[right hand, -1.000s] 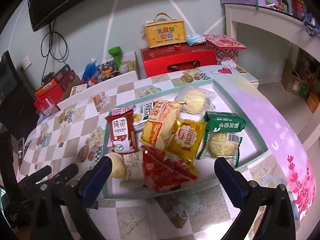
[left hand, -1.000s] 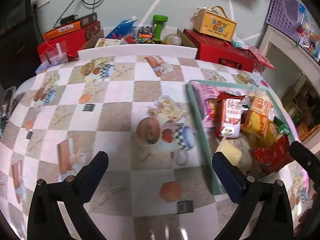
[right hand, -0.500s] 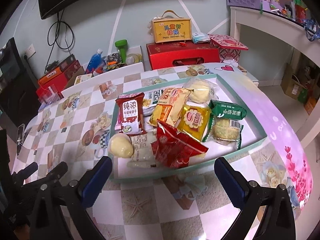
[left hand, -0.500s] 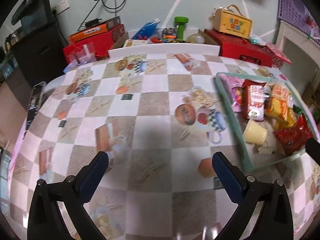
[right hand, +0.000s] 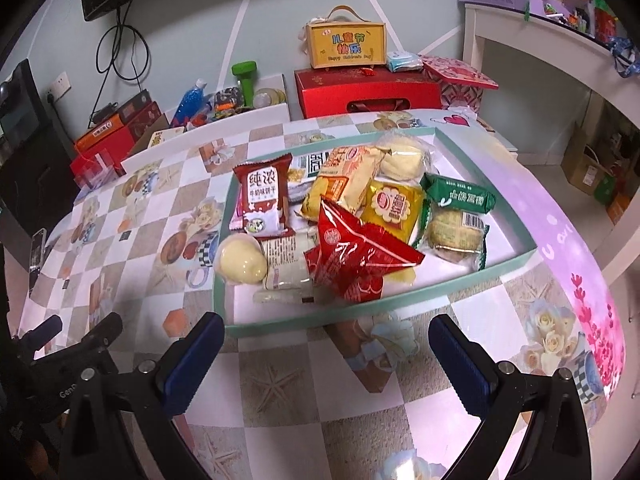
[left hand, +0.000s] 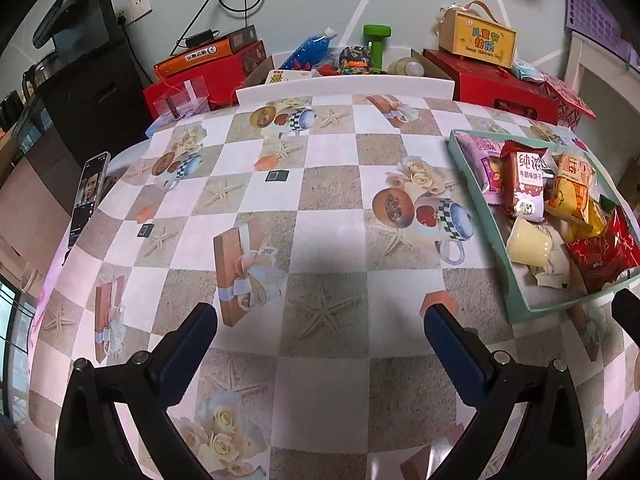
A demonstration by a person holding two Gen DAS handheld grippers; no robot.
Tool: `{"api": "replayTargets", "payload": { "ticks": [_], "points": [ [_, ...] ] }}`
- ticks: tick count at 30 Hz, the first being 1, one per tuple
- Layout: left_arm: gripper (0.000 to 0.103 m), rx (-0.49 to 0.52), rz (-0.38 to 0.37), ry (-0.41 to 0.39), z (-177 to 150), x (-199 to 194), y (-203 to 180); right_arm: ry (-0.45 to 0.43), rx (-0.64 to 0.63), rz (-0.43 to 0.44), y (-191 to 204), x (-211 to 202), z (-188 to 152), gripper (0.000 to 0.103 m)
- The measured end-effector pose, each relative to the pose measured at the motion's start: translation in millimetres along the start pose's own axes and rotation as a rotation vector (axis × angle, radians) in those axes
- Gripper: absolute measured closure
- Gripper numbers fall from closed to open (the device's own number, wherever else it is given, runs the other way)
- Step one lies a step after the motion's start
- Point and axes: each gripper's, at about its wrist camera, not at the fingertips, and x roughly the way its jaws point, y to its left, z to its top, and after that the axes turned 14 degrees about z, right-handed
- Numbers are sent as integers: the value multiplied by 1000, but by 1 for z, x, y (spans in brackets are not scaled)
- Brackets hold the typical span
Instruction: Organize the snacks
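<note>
Snacks in crinkly wrappers lie heaped in the shallow teal cardboard tray [right hand: 400, 309] on the checkered bench [left hand: 328, 208]; a red foil packet [right hand: 356, 256] tops the pile. Both left tongs [left hand: 320, 334] and right tongs [right hand: 326, 340] hang spread wide, empty, short of the tray. Sorting looks finished or paused; any next pick needs the right tongs lowered onto one packet.

Table [left hand: 320, 240] under checkered printed cloth; teal snack tray [right hand: 400, 306] on right part, phone [left hand: 86, 196] at left edge.
</note>
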Motion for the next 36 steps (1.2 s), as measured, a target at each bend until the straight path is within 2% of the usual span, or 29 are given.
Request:
{"api": "replayTargets", "payload": {
  "ticks": [6,36],
  "points": [
    [0,2,0,11,-2,2,1,27,-11,-2,1,6,-6,0],
    [0,25,-29,58,0,27,-6,49,-19,11,3,32,-6,0]
  ]
}}
